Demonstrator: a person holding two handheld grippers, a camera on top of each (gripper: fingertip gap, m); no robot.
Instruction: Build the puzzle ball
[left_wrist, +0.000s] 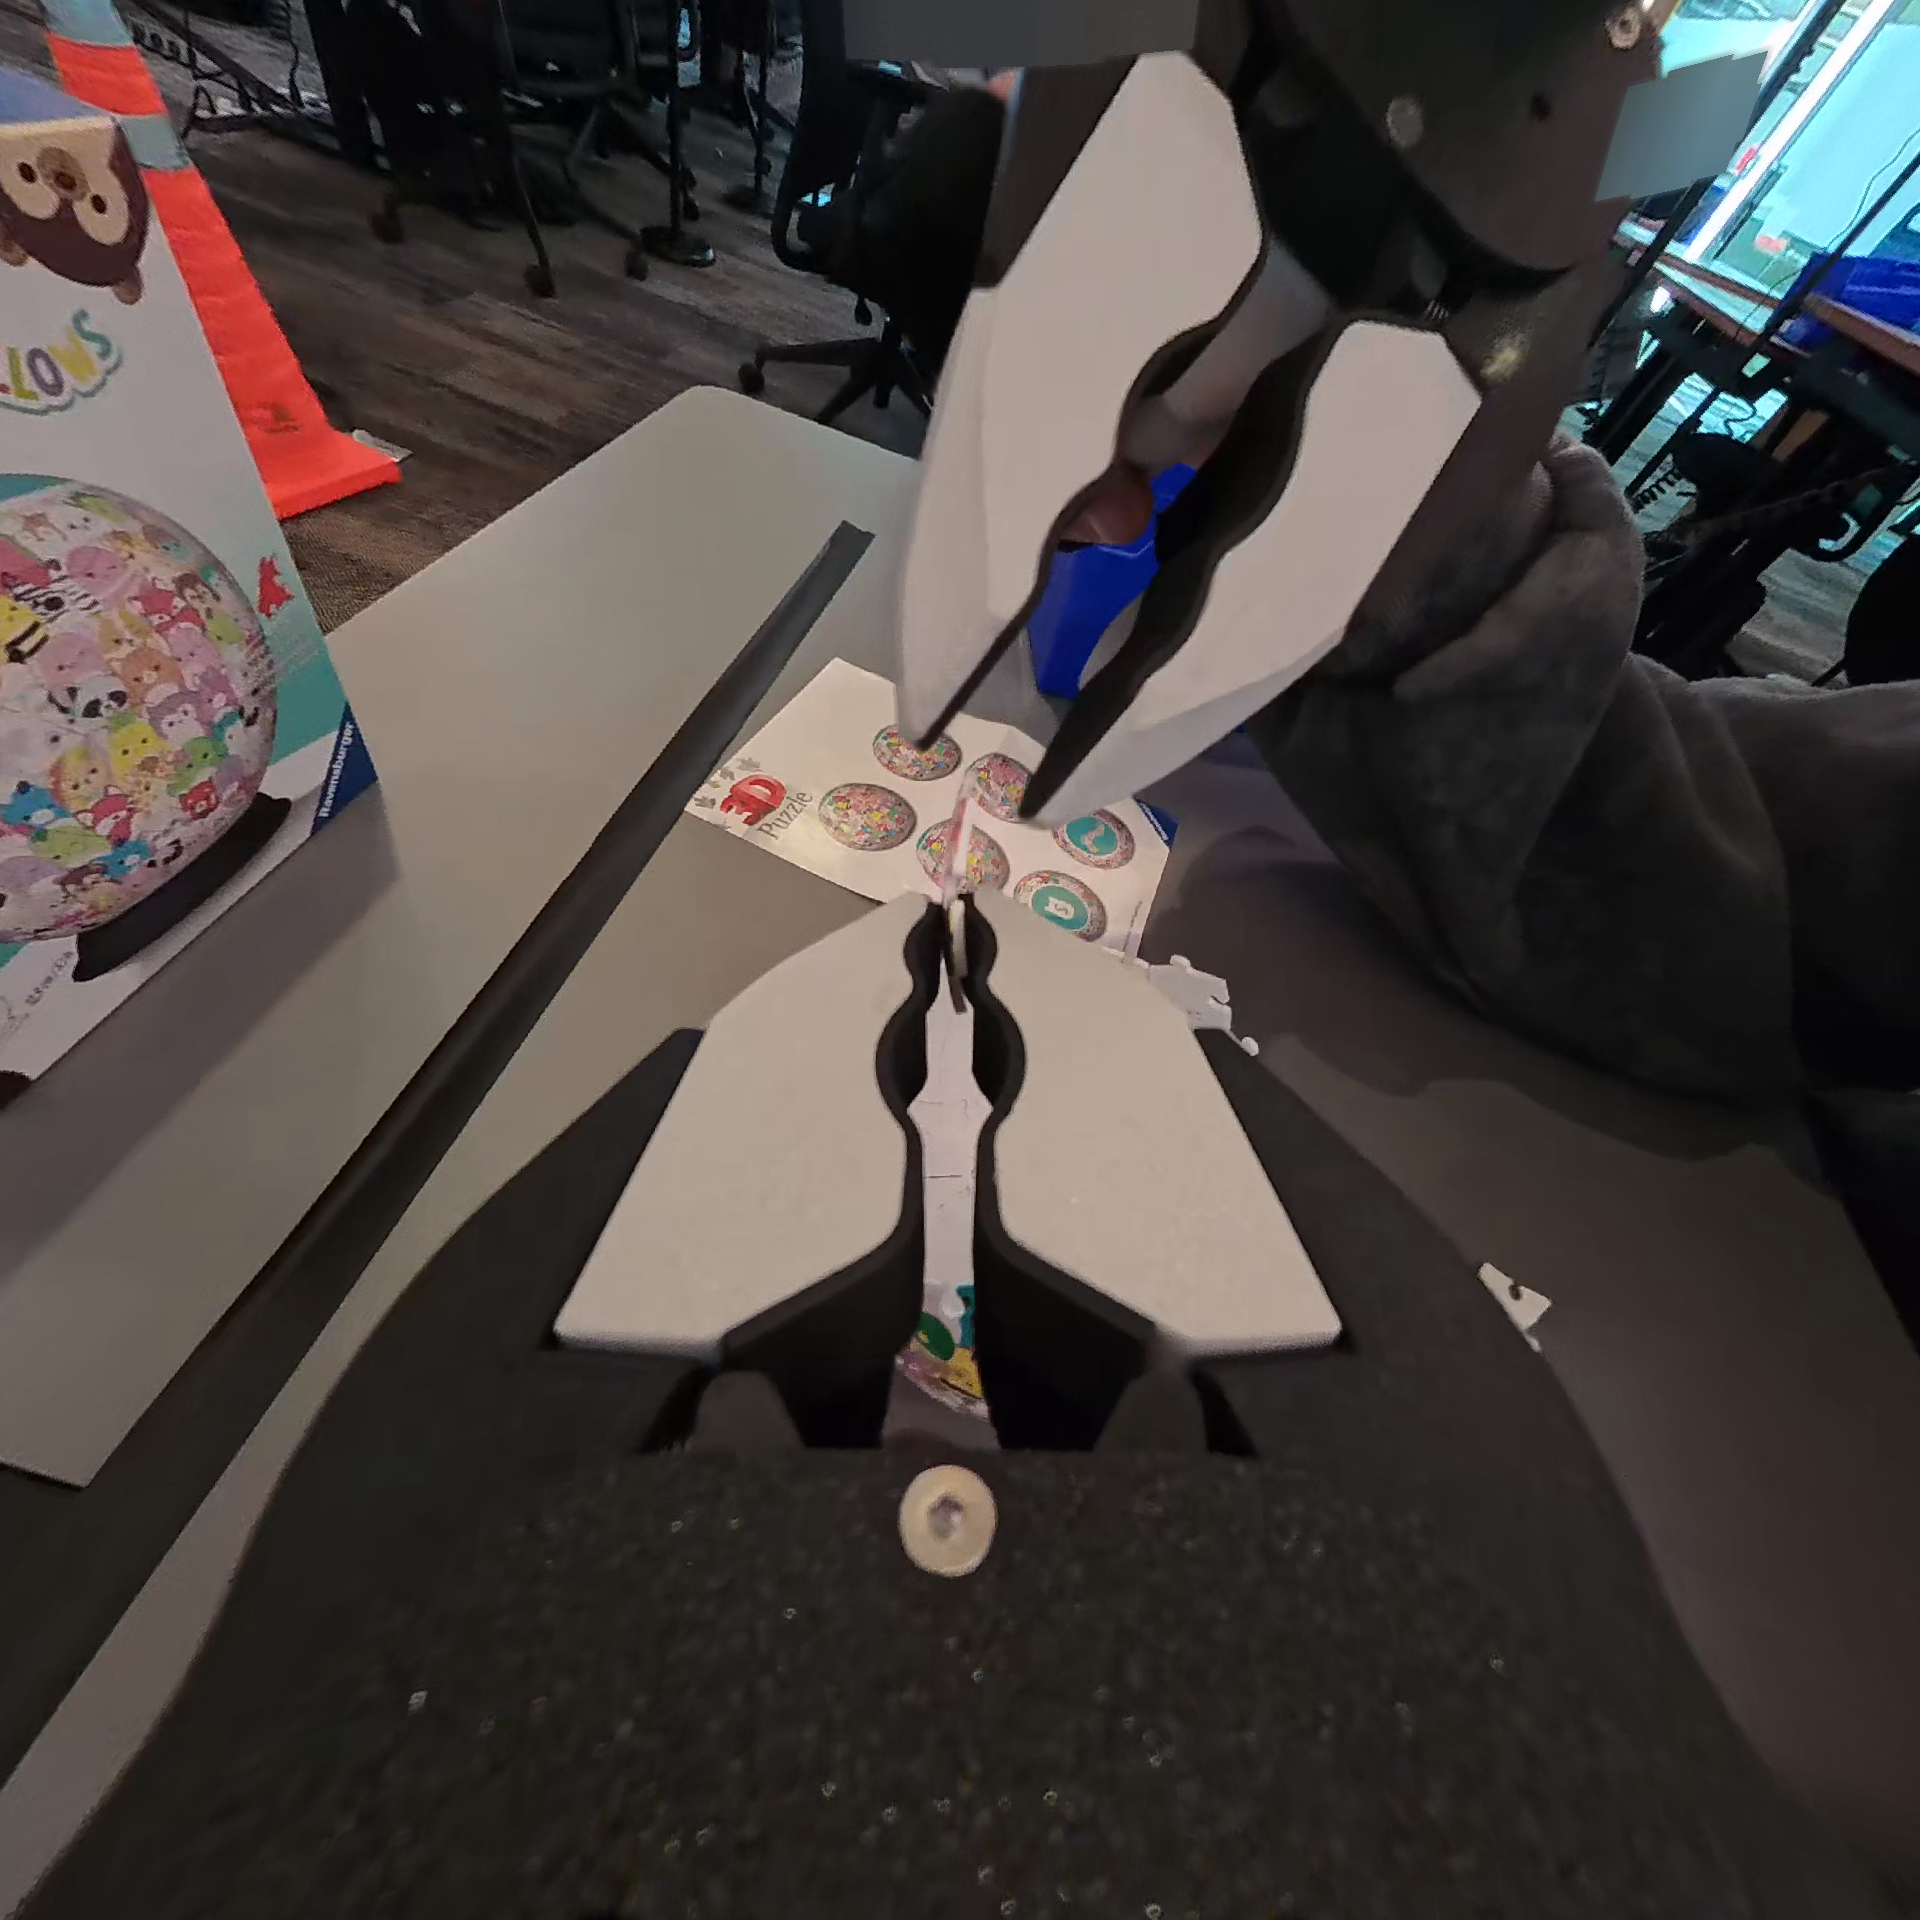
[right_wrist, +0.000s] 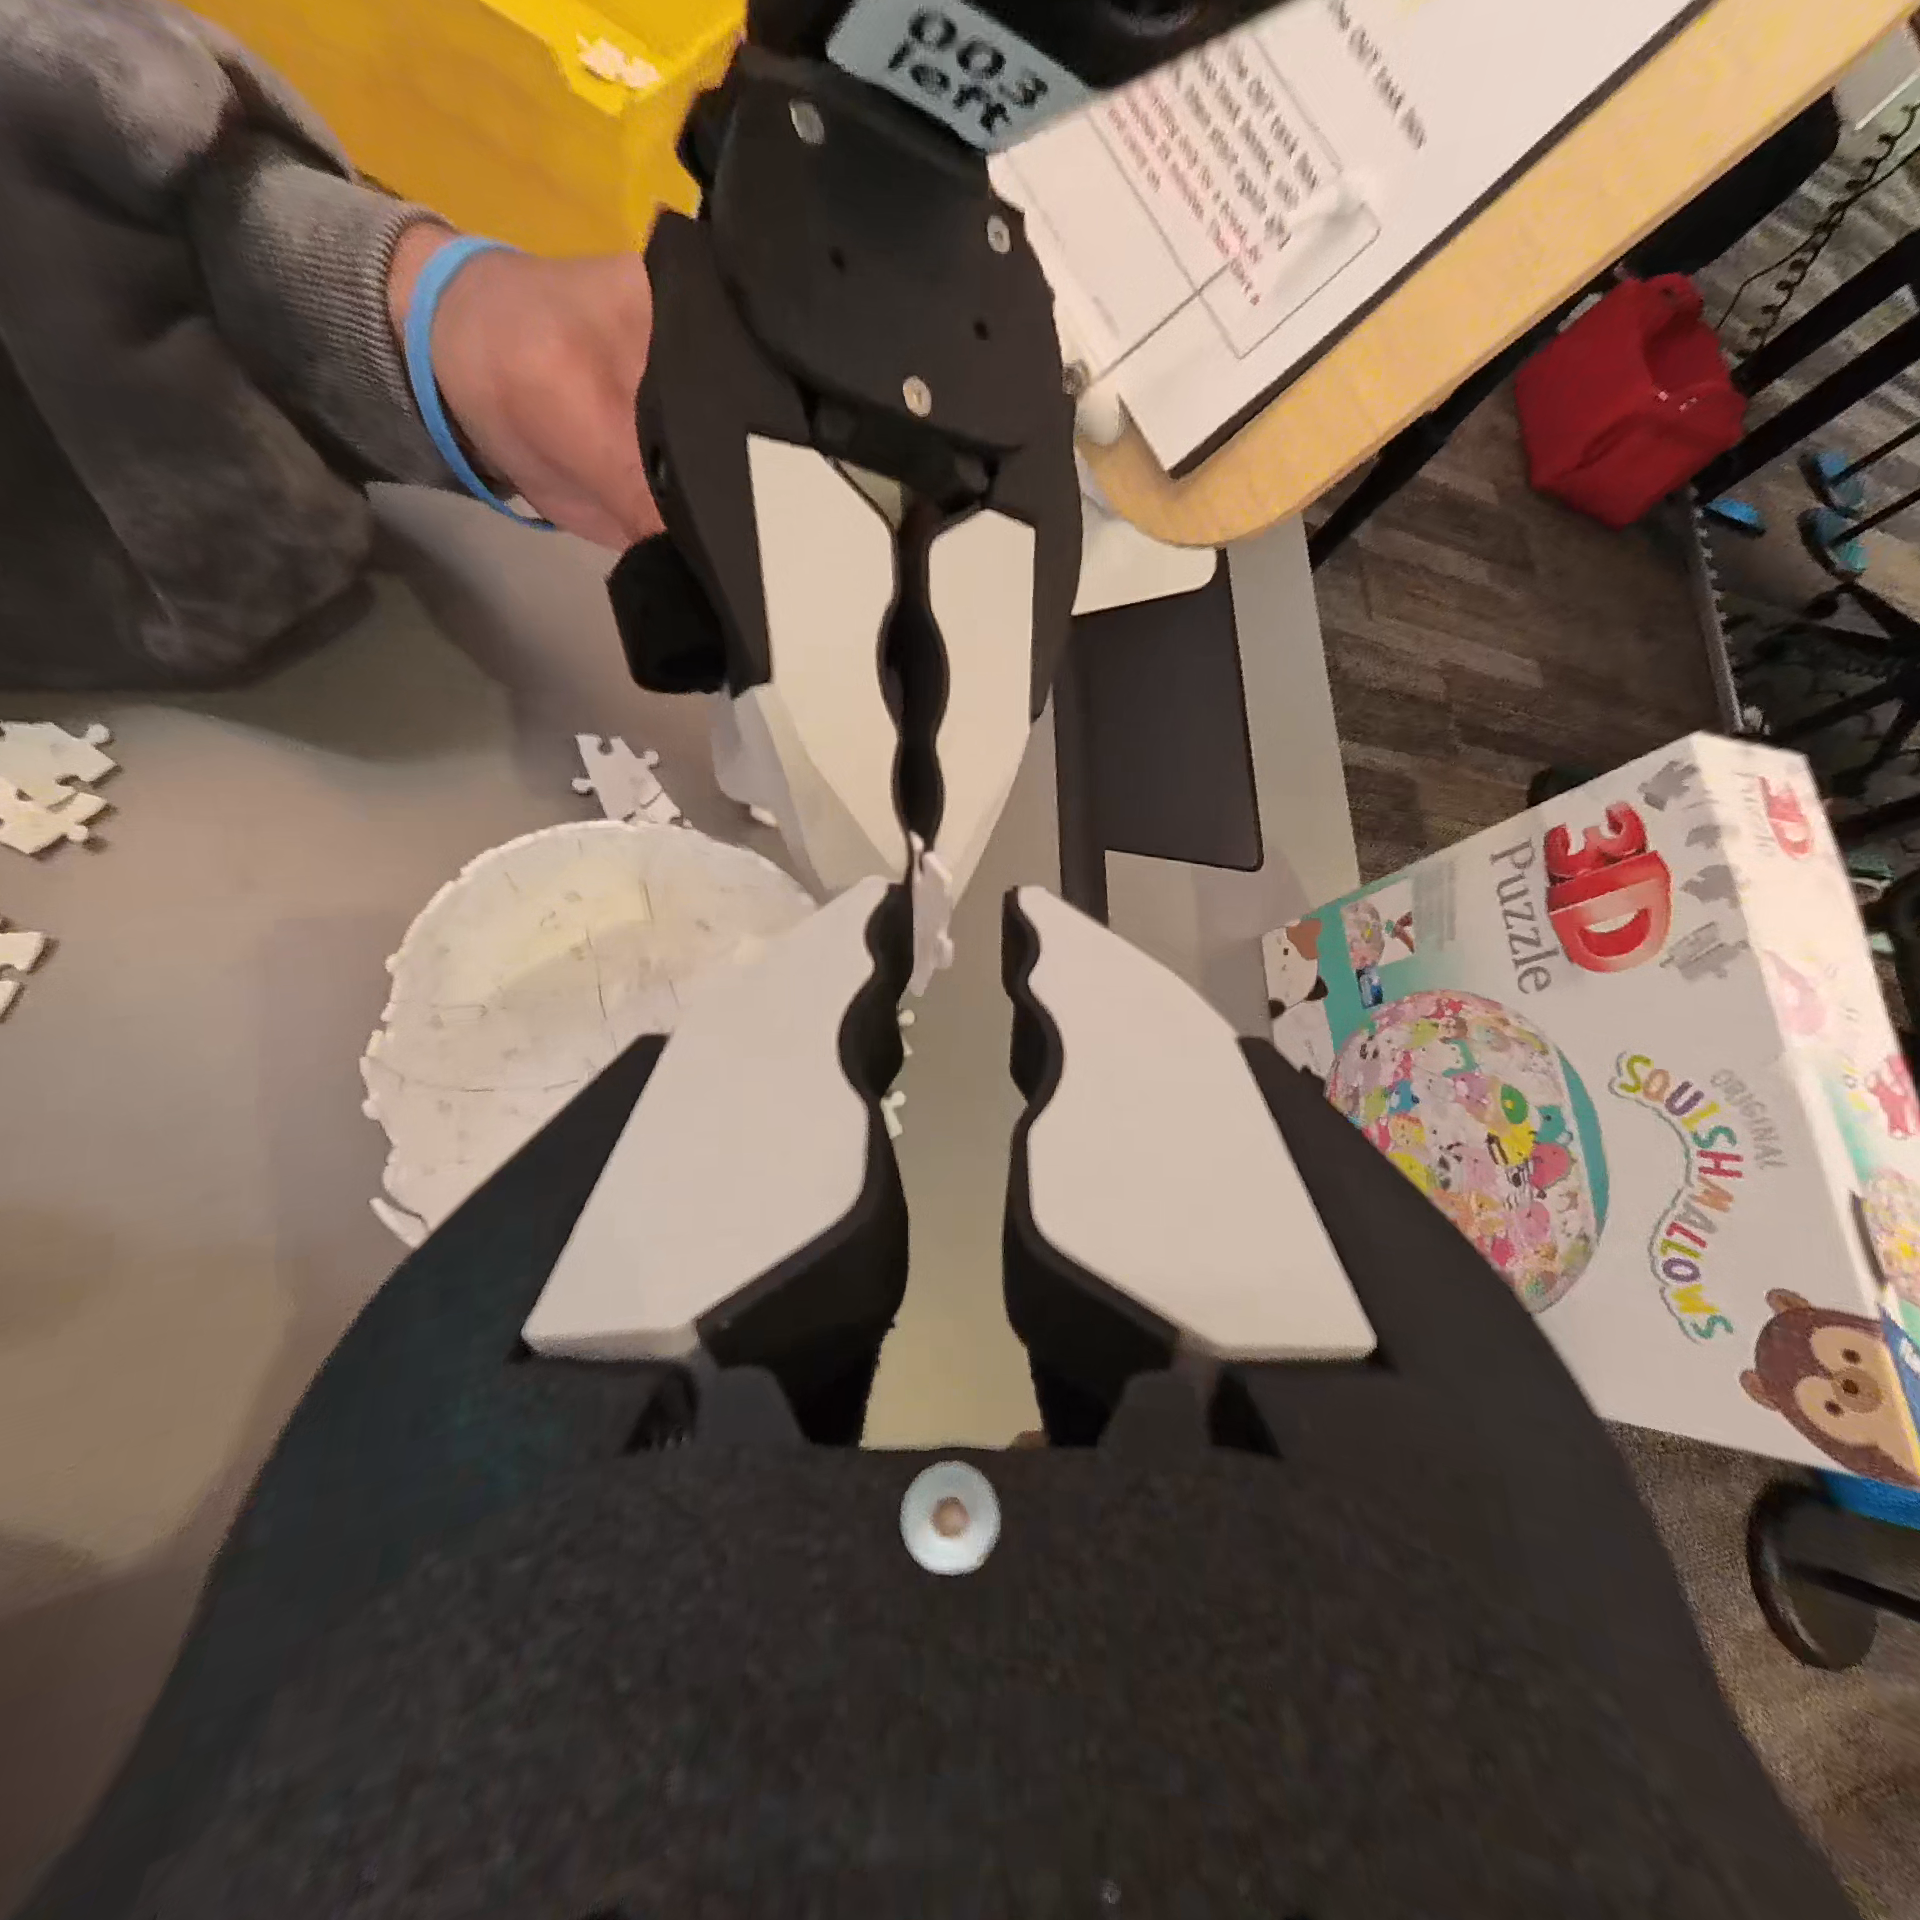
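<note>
Left gripper is pinched tight on a puzzle piece, seen edge-on at the tips. Right gripper has its fingers spread with a clear gap; the same piece sits between its tips, close to the inner finger, contact unclear. Grippers face each other tip to tip above the grey table.

Only the right wrist view shows the half-built puzzle ball, white inside facing up, on the table below the grippers, plus loose pieces and a yellow bin. Only the left wrist view shows the instruction sheet and the orange cone. The puzzle box shows in both.
</note>
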